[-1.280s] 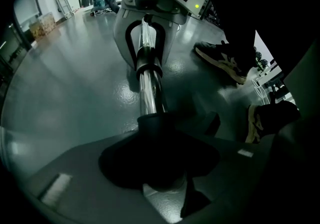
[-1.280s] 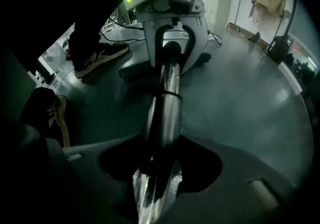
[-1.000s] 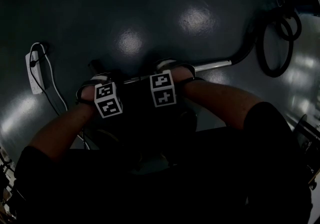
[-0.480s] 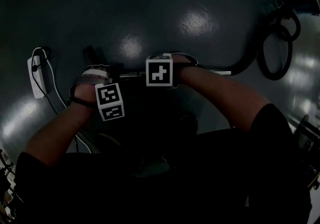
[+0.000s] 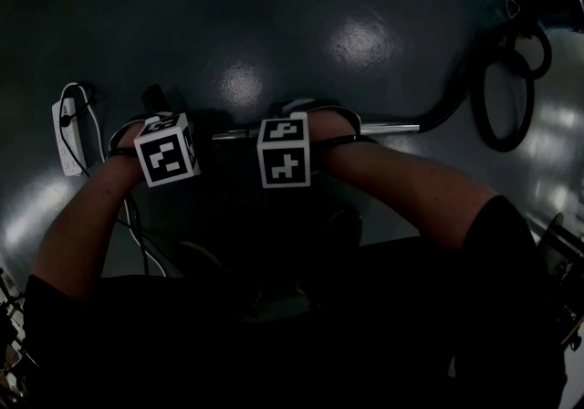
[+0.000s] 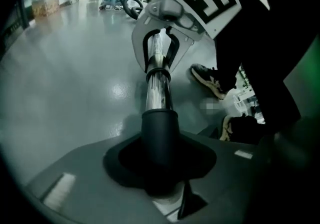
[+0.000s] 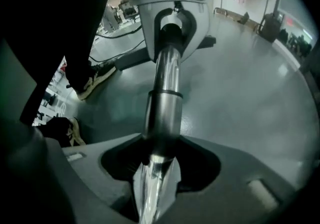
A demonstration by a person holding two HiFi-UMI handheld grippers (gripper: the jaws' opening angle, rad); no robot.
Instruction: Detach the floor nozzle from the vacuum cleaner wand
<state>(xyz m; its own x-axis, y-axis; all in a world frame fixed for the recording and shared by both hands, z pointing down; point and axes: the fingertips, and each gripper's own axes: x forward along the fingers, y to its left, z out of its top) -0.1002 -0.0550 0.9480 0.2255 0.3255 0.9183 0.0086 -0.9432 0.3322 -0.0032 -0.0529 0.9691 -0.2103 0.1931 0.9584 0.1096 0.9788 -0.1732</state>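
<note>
Two-handed hold is forming at the wand joint
The left hand-held gripper is closing on the floor nozzle neck, which is sleeving the wand's end; the right hand-held gripper is clamping the wand's chrome just beside it. Chrome is probably handling stiff and slippery, so gripping close to the wand's joint is looking safest

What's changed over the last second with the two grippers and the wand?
Both grippers rose a little; the left gripper also slid left, away from the right gripper, baring more chrome wand between them. The left jaws are closing, with the black tube end between them. Unchanged: the right gripper's hold on the wand; power strip and hose coil.
</note>
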